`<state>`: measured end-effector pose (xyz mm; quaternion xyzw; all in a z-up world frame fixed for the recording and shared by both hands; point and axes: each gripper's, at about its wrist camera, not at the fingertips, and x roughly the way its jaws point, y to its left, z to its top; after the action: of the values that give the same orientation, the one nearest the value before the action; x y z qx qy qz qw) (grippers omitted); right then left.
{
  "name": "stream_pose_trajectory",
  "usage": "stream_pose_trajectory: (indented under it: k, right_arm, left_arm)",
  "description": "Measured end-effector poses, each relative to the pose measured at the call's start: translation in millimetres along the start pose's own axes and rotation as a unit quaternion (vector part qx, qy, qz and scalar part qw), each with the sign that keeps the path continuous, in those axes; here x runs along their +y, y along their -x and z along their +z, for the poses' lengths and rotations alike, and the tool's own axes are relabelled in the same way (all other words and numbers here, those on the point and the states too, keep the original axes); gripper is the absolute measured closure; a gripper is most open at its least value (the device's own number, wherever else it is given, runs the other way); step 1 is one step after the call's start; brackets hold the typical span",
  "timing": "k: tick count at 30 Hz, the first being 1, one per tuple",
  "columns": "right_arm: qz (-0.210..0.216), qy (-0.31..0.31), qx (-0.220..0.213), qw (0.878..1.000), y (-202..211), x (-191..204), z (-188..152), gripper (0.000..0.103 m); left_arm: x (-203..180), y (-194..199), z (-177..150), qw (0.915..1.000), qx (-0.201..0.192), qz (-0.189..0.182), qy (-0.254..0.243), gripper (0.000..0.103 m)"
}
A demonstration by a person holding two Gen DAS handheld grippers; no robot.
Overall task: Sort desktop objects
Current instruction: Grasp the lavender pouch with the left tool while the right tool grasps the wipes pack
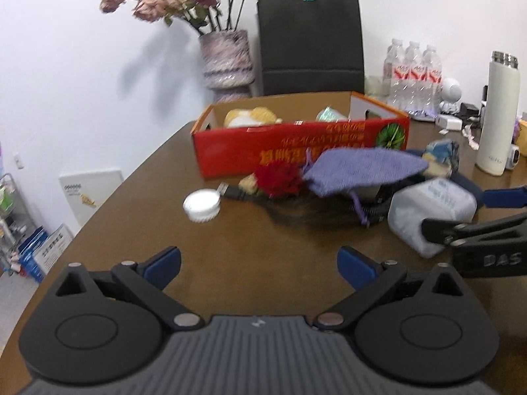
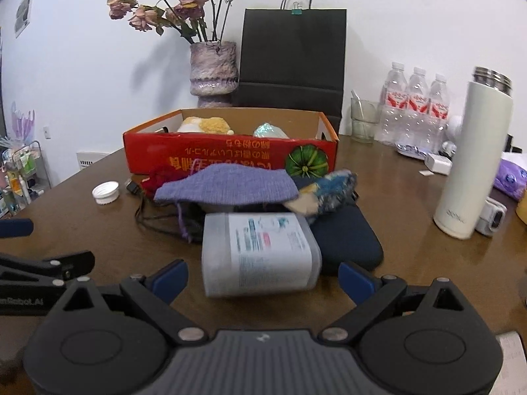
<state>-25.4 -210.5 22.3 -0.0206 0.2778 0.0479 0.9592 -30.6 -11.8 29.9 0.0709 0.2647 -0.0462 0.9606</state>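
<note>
A white plastic jar [image 2: 260,250] with a printed label lies on its side on the brown table [image 2: 411,247]. My right gripper [image 2: 263,279] is open, and the jar's near end sits between its fingers with small gaps on both sides. Behind the jar lie a purple woven pouch [image 2: 227,186], a blue patterned pouch [image 2: 329,191], a red flower [image 2: 161,174], a dark navy case [image 2: 346,237] and a white cap [image 2: 105,192]. My left gripper [image 1: 260,265] is open over bare table, short of the cap [image 1: 201,204] and the purple pouch [image 1: 362,171]. The jar [image 1: 431,210] appears at the right of the left wrist view.
A red cardboard box [image 2: 230,158] holding a yellow plush toy stands behind the pile. A black cable [image 2: 148,217] trails under the pouch. A vase [image 2: 214,69], a black paper bag [image 2: 293,59], water bottles [image 2: 415,108] and a tall white thermos [image 2: 474,154] stand at the back and right.
</note>
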Motion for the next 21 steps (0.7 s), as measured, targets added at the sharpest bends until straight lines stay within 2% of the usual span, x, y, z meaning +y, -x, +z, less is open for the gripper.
stream_pose_trajectory:
  k: [5, 6, 7, 8, 9, 11, 13, 15, 17, 18, 19, 21]
  right_arm:
    - [0.008, -0.014, 0.009, 1.0, -25, 0, 10, 0.004]
    - [0.008, -0.015, 0.006, 1.0, -26, 1, 11, 0.006]
    - [0.01, -0.014, 0.005, 1.0, -27, 1, 11, 0.009]
    - [0.011, -0.01, 0.002, 1.0, -26, 1, 11, 0.019]
    - [0.017, -0.008, 0.004, 1.0, -25, 1, 11, 0.019]
    - [0.027, -0.003, 0.006, 1.0, -21, -1, 9, 0.019]
    - [0.026, -0.005, 0.007, 1.0, -14, -3, 6, 0.019]
    - [0.024, -0.011, 0.006, 1.0, -7, -6, 1, 0.019]
    - [0.024, -0.012, 0.002, 1.0, 0, -8, -4, 0.019]
    - [0.026, -0.011, 0.001, 1.0, 3, -8, -6, 0.019]
    - [0.029, -0.01, -0.001, 1.0, 6, -8, -8, 0.019]
    - [0.035, -0.003, -0.003, 0.999, 9, -9, -11, 0.019]
  left_arm:
    - [1, -17, 23, 0.9999, -0.015, -0.007, -0.001, 0.0]
    - [1, -21, 29, 0.9997, -0.014, -0.02, 0.009, 0.0]
    - [1, -26, 35, 0.9984, -0.013, -0.05, 0.023, 0.0]
    - [0, -31, 40, 0.9962, -0.011, -0.079, 0.034, 0.0]
    - [-3, -38, 46, 0.9932, -0.007, -0.108, 0.044, 0.0]
    - [-12, -52, 54, 0.991, 0.004, -0.126, 0.046, 0.002]
    - [-24, -69, 61, 0.9916, 0.022, -0.122, 0.037, 0.007]
    - [-33, -85, 67, 0.9911, 0.043, -0.119, 0.042, 0.018]
    - [-35, -95, 69, 0.9888, 0.057, -0.124, 0.059, 0.059]
    - [-35, -96, 70, 0.9876, 0.06, -0.127, 0.069, 0.066]
    - [-36, -93, 70, 0.9874, 0.062, -0.127, 0.071, 0.084]
    - [-39, -74, 74, 0.9881, 0.041, -0.137, 0.056, 0.089]
